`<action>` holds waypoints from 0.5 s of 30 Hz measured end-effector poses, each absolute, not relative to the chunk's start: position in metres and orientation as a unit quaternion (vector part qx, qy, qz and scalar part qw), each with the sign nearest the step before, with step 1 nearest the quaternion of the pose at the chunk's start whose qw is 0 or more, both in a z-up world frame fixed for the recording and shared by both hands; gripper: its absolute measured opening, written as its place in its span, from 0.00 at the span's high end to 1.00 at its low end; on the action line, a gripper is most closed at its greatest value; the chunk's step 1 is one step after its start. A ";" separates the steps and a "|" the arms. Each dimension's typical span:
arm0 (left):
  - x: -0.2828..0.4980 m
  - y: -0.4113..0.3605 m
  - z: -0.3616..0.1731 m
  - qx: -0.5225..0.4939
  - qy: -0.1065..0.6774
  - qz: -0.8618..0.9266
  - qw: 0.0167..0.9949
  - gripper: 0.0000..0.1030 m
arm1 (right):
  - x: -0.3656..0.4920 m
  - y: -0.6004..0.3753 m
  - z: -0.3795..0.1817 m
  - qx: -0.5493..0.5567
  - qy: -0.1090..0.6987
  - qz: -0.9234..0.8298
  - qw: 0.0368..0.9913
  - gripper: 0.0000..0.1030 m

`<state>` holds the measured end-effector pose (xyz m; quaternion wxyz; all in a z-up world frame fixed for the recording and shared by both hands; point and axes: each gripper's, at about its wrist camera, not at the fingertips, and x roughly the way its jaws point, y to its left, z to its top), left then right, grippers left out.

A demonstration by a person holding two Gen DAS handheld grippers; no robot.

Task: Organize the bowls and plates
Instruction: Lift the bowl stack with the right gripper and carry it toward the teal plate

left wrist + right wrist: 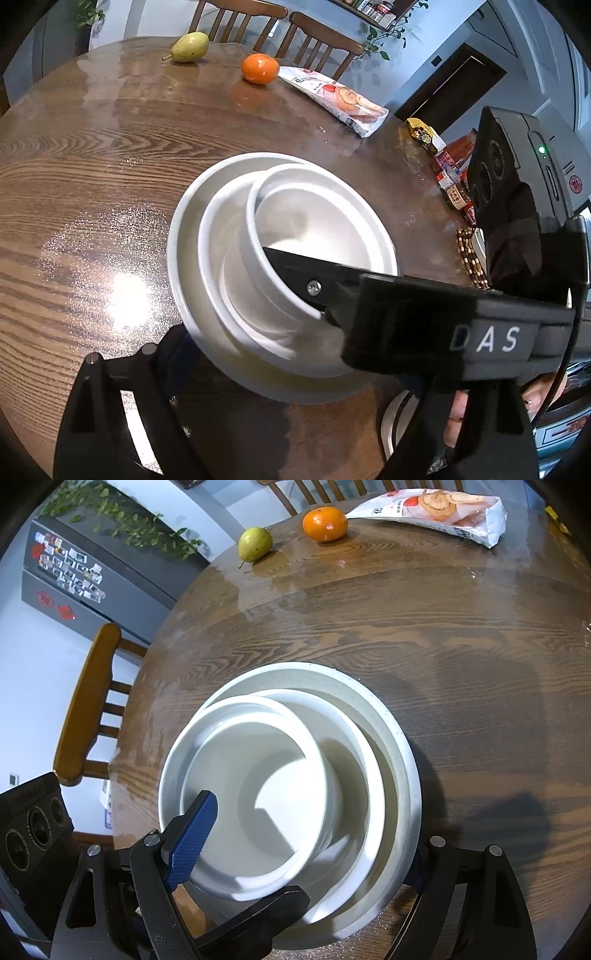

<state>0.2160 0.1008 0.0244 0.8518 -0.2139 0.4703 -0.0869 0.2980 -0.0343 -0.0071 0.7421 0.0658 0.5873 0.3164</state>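
A white stack sits near the front edge of the round wooden surface (443, 635): a wide plate (400, 746) at the bottom, a shallower dish (364, 753) nested in it, and a small bowl (266, 786) on top, pushed toward one side rather than centred.

The right gripper (291, 853) is spread wide over the stack — its blue-padded finger (192, 834) reaches inside the bowl by the near wall, while the other finger is out beyond the plate's rim. It grips nothing. The left gripper (236, 350) comes in low at the stack's near side; one finger is just beside the plate's edge, but the other is hidden behind the right tool's body, so I cannot tell whether it is open or closed.

The step in hand looks like seating the bowl, or releasing it, as the last piece of the nest. Next, the bowl probably needs a nudge toward the middle so the three sit concentric, and the right gripper must lift clear without dragging the bowl's wall.

A pear (255, 543), an orange (325, 523) and a snack bag (436, 507) lie well apart at the far edge.
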 end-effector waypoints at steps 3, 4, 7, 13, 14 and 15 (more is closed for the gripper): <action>0.215 0.100 0.026 -0.213 0.468 -0.087 0.853 0.16 | 0.297 -0.034 -0.005 0.063 0.583 0.318 0.745 0.15; 0.215 0.100 0.026 -0.213 0.468 -0.087 0.853 0.16 | 0.297 -0.034 -0.004 0.063 0.582 0.318 0.746 0.15; 0.214 0.099 0.028 -0.212 0.465 -0.086 0.855 0.16 | 0.296 -0.033 -0.002 0.061 0.578 0.320 0.748 0.15; 0.212 0.098 0.032 -0.209 0.461 -0.085 0.859 0.16 | 0.294 -0.033 0.002 0.060 0.573 0.322 0.751 0.15; 0.212 0.098 0.033 -0.208 0.459 -0.085 0.860 0.16 | 0.294 -0.033 0.003 0.060 0.572 0.322 0.751 0.15; 0.211 0.098 0.033 -0.209 0.458 -0.086 0.860 0.16 | 0.293 -0.033 0.004 0.059 0.571 0.323 0.752 0.15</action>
